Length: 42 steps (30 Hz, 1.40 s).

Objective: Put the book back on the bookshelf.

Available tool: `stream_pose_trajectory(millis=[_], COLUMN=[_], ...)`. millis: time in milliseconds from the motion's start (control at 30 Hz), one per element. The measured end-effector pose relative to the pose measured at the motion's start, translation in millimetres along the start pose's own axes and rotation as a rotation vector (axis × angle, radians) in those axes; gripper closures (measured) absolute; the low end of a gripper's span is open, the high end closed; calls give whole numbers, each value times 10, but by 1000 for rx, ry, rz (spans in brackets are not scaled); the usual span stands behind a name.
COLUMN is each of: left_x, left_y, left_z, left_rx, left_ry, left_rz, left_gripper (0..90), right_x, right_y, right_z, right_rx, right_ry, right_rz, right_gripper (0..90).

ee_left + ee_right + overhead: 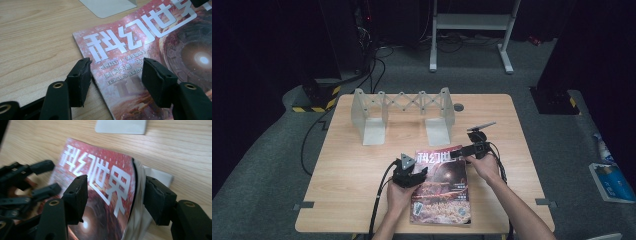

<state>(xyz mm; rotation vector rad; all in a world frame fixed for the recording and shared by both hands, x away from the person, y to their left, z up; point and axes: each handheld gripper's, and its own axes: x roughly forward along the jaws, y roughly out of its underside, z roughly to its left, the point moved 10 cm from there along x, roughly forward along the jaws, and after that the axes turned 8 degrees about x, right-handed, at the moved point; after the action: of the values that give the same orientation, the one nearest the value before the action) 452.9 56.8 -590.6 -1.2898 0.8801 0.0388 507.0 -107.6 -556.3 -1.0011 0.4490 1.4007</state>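
- Spreading apart at the left gripper [116, 75], black pads [80, 80] straddling the spine edge of the magazine [150, 57], one pad over bare wood, the other over the cover, nothing pinched between.
- Gaping likewise at the right gripper [116, 197], pads [76, 197] bracketing the magazine's [105, 192] top right corner, cover curling up there and baring pale pages beneath; pinching nothing.
- Showing a glossy reddish cover with large white Chinese title characters across the top, smaller white print below, a glowing round shape at centre.
- Lying flat on the wooden table [352, 150] near the front edge, a little right of middle, between the two hands; magazine [444, 192] running with its long axis from front to back, slightly skewed, title end pointing away from the person toward the rack.
- Resting just left of the spine, the left gripper [409, 172]; hovering at the far right corner, the right gripper [469, 149].
- Standing just beyond the title end, a grey expandable book rack [402, 112] with scissor lattice and two flat feet, near foot [108, 7] lying close to the cover's top edge.
- Sitting further back, a small dark round disc [458, 107] on the tabletop.
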Motion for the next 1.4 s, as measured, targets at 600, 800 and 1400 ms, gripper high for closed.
stream_pose_trajectory(millis=[600,800,1400], left_x=[-1,4,-9], left_y=[3,9,10], left_z=[14,29,53], left_rx=[-7,-10,-38], left_ry=[-2,-17,-2], left_rz=[5,10,9], left_gripper=[392,303,278], right_x=[128,136,153], right_y=[48,32,46], right_z=[185,186,326], right_rx=[-121,-108,-209], right_ry=[30,41,16], right_rz=[8,24,68], right_gripper=[453,640,799])
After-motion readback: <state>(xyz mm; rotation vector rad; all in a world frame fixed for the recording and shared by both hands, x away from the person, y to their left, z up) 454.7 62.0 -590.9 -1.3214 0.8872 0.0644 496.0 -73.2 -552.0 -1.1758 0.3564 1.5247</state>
